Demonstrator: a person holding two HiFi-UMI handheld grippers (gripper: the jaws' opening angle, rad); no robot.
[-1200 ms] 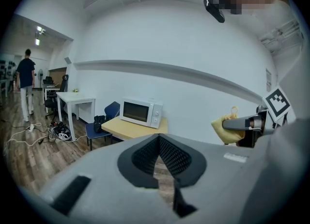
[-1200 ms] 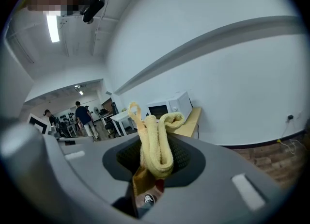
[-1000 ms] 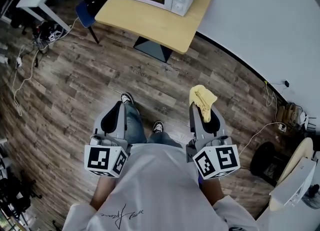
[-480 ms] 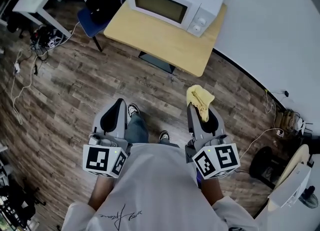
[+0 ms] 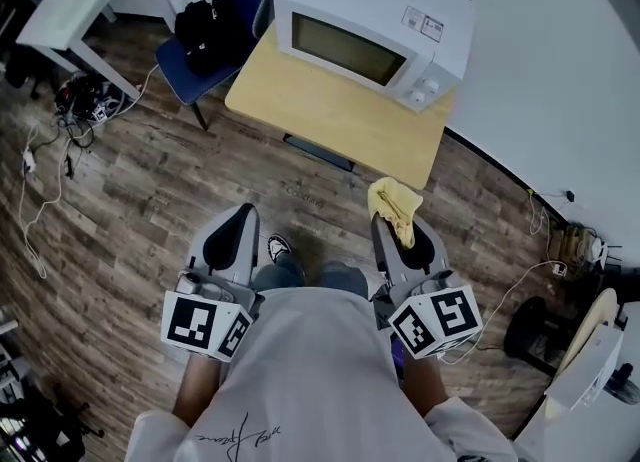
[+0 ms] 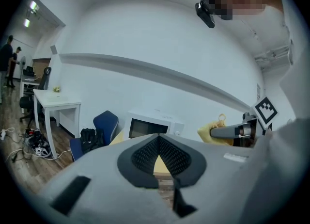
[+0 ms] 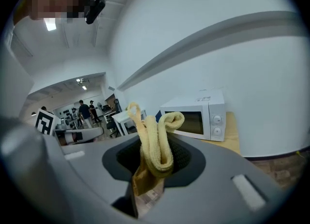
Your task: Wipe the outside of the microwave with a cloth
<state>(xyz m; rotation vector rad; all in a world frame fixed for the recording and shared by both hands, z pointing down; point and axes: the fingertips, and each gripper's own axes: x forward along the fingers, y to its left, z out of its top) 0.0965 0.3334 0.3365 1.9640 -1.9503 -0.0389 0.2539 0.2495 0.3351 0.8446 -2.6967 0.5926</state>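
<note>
Right hand-held gripper clamps yellow cloth.

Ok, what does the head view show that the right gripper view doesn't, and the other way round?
Only the head view shows the black bag, the floor cables and the person's shoe. Only the right gripper view shows people standing in a far room. Both show the white microwave on the wooden table and the yellow cloth clamped in the right gripper.
</note>
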